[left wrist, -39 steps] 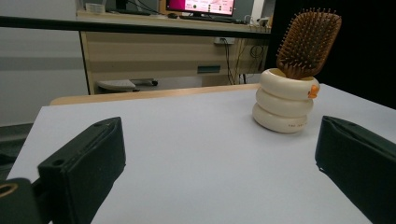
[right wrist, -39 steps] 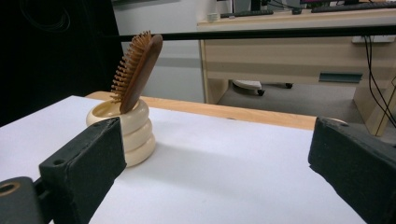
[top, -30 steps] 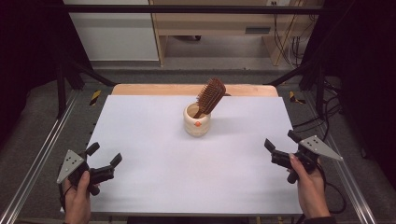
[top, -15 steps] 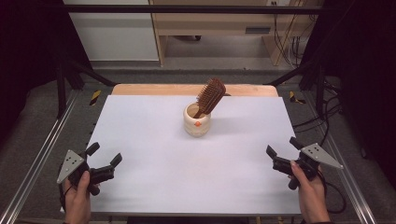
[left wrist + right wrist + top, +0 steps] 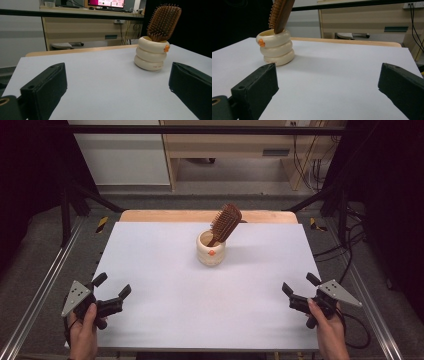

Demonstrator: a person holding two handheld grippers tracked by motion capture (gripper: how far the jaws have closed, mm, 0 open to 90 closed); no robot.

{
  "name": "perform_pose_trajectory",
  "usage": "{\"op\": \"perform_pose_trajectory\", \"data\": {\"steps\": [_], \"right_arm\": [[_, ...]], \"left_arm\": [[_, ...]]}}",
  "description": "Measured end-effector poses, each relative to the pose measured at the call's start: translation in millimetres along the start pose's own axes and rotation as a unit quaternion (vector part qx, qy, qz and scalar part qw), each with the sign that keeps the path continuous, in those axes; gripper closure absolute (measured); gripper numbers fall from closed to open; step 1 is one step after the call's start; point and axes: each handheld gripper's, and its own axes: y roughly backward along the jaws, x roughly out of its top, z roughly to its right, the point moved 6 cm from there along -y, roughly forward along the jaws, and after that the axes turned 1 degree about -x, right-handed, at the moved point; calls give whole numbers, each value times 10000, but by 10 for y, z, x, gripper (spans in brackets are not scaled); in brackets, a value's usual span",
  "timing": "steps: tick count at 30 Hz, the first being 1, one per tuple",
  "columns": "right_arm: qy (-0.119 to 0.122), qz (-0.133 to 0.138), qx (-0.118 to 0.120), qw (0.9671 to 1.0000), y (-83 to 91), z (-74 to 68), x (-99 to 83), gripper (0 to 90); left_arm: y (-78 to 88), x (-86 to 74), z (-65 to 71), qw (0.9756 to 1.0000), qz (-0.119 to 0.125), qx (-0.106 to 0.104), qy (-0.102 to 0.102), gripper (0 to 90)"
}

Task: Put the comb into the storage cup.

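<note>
Hairbrush (image 5: 226,222) is sitting handle-down in the cream holder (image 5: 211,249), mid-table (image 5: 150,265). Right gripper (image 5: 299,293) is drifting back toward the near edge (left gripper (image 5: 113,293) staying put); both fingers wide open, empty. Looks idle, no approach starting.

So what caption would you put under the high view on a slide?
Two open hand-held grippers, left and right, wait at the near corners; a hairbrush leans in a cream cup.
</note>
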Motion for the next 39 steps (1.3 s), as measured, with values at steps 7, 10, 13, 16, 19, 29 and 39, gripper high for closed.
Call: {"op": "perform_pose_trajectory", "data": {"steps": [7,10,13,16,19,29,39], "right_arm": [[77,-31,127,9999,-32,-80,-84,30],[119,-52,216,9997,-51,-130,-126,30],[183,-49,292,9994,-69,-176,-141,32],[198,-42,356,9992,-83,-211,-149,33],[225,-39,439,9988,-100,-244,-166,33],[366,-23,599,9975,-149,-328,-198,36],[528,19,653,9965,-222,-418,-207,36]], "left_arm": [[-2,-2,6,10000,0,-16,-21,18],[-2,-1,7,10000,2,-18,-21,18],[-5,-1,11,10000,3,-27,-27,18],[-8,-1,19,10000,6,-50,-28,18],[-5,2,19,10000,9,-37,-65,18],[-18,6,60,9999,29,-115,-90,18],[-26,17,108,9997,54,-217,-138,17]]}}
